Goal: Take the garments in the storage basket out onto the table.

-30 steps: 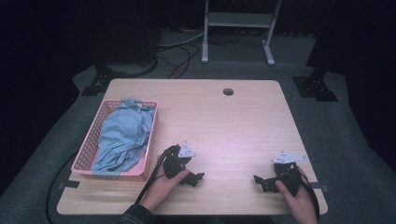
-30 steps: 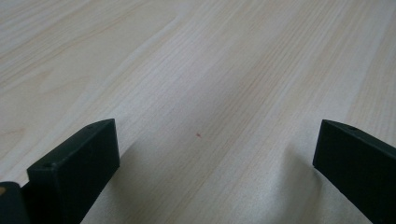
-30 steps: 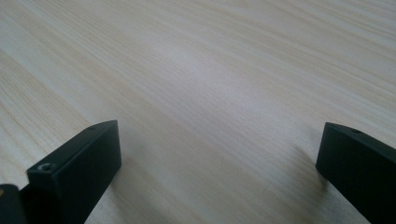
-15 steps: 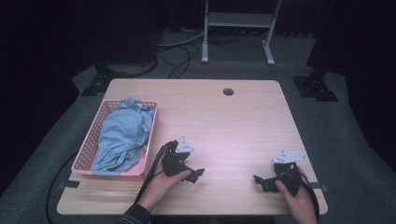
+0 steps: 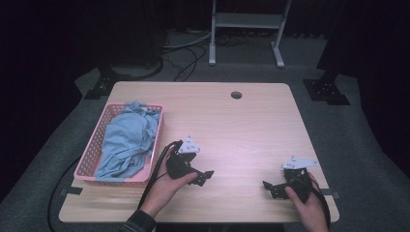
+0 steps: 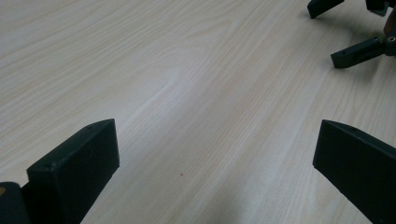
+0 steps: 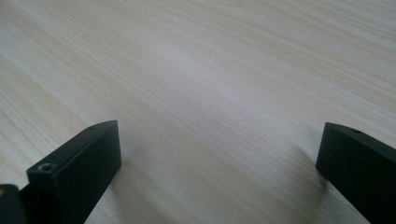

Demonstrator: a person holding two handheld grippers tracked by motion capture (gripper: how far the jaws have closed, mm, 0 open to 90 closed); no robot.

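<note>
now: both grippers spread, empty, resting near worktop (image 5: 251,121) edge. left gripper (image 5: 202,177) should swing left, pinch crumpled light-blue cloth (image 5: 123,142) high inside pink plastic basket (image 5: 96,145); right gripper (image 5: 271,187) waits.

Your basket (image 5: 155,145), holding the cloth (image 5: 124,142), sits at the counter's (image 5: 251,125) left; both tools lie lower centre (image 5: 205,176) and lower right (image 5: 270,187).

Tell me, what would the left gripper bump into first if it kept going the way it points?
Probably the right gripper, whose fingers lie ahead across bare tabletop, slightly off-centre.
</note>
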